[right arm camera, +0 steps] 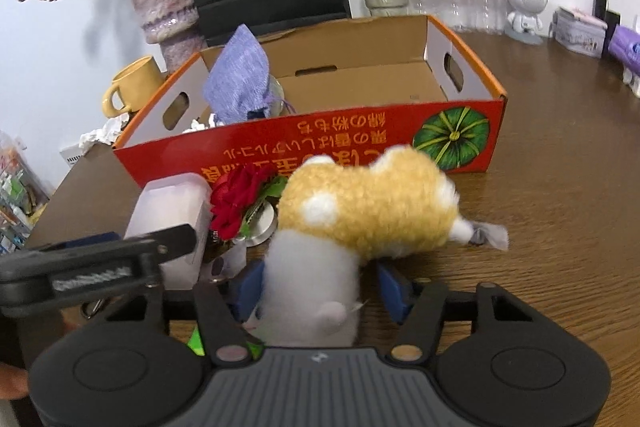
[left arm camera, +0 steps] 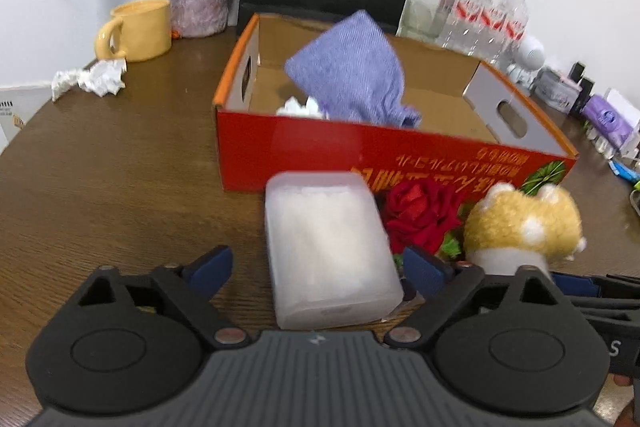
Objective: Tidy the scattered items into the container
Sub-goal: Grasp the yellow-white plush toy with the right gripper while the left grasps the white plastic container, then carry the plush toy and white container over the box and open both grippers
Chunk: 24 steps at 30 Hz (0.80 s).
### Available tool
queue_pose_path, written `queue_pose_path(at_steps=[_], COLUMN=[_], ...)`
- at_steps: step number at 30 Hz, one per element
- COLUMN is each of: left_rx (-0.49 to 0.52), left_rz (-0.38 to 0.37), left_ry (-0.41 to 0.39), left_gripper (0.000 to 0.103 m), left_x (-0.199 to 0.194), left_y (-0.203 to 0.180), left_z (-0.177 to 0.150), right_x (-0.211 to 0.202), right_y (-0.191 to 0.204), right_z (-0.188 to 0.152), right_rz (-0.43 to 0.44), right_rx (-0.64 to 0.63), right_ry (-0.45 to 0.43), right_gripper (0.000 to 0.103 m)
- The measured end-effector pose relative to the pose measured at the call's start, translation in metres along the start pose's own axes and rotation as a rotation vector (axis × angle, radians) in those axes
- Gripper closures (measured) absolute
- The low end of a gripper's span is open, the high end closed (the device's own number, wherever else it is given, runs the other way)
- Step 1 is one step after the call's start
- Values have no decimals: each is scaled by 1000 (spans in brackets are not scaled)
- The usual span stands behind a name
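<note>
Plush mushroom (right arm camera: pixel 360 215), yellow cap with white spots on a white stem, lies tipped on the wooden table (right arm camera: pixel 560 227) just in front of the red cardboard box (right arm camera: pixel 320 143), and the right gripper (right arm camera: pixel 320 291) has its blue pads on either side of the stem; whether they already press the fur or only flank it I cannot tell, since the stem hides the contact. At about nine o'clock from the plush sits a frosted plastic case (left arm camera: pixel 332 251), which lies between the spread jaws of the left gripper (left arm camera: pixel 320 267): the left pad stands clearly apart from it, the right pad close beside its edge. Between case and plush, touching or nearly so, is a red fabric rose (left arm camera: pixel 420 215). Trouble would likely come from crowding: the two tools work almost side by side, so either could knock the other or drag the rose along as it lifts. A soft stem may squash and slip out, the heavy-looking cap swinging downward. The smooth case could skid or pivot if the pads meet it off centre. Both loads must clear the box's near wall at twelve o'clock; a low carry would catch the rim. Inside already lie a lilac drawstring pouch (left arm camera: pixel 348 67) and crumpled paper (left arm camera: pixel 300 107), while more paper (left arm camera: pixel 92 79) waits by the yellow mug (left arm camera: pixel 136 27) at ten o'clock.
</note>
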<state>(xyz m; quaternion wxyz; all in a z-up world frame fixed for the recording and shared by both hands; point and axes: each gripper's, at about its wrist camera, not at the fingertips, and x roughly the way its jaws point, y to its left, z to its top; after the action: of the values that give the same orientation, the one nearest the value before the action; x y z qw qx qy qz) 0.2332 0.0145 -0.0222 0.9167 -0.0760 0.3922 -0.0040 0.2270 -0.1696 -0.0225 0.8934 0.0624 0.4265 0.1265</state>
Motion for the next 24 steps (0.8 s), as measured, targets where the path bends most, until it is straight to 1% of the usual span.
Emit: queue_pose_path(at_steps=[1, 2, 3, 6, 12, 24], left_rx=[1, 12, 19, 28, 44, 83], left_rz=[4, 12, 17, 6, -1, -40], left_ry=[-5, -16, -24, -34, -50, -118], left_gripper=[28, 33, 36, 37, 37, 37], left_x=[2, 3, 3, 2, -8, -47], left_y=[0, -1, -1, 2, 4, -2], left_z=[-2, -4, -4, -7, -14, -20], right_x=[3, 4, 4, -1, -12, -44], right_y=[-1, -3, -4, -8, -19, -27], right_z=[-1, -2, -3, -7, -14, -17], right_rz=[4, 12, 20, 22, 34, 53], right_rx=[6, 9, 9, 14, 17, -3], right_ry=[6, 5, -4, -40, -81, -148], right_gripper=[55, 55, 57, 60, 61, 61])
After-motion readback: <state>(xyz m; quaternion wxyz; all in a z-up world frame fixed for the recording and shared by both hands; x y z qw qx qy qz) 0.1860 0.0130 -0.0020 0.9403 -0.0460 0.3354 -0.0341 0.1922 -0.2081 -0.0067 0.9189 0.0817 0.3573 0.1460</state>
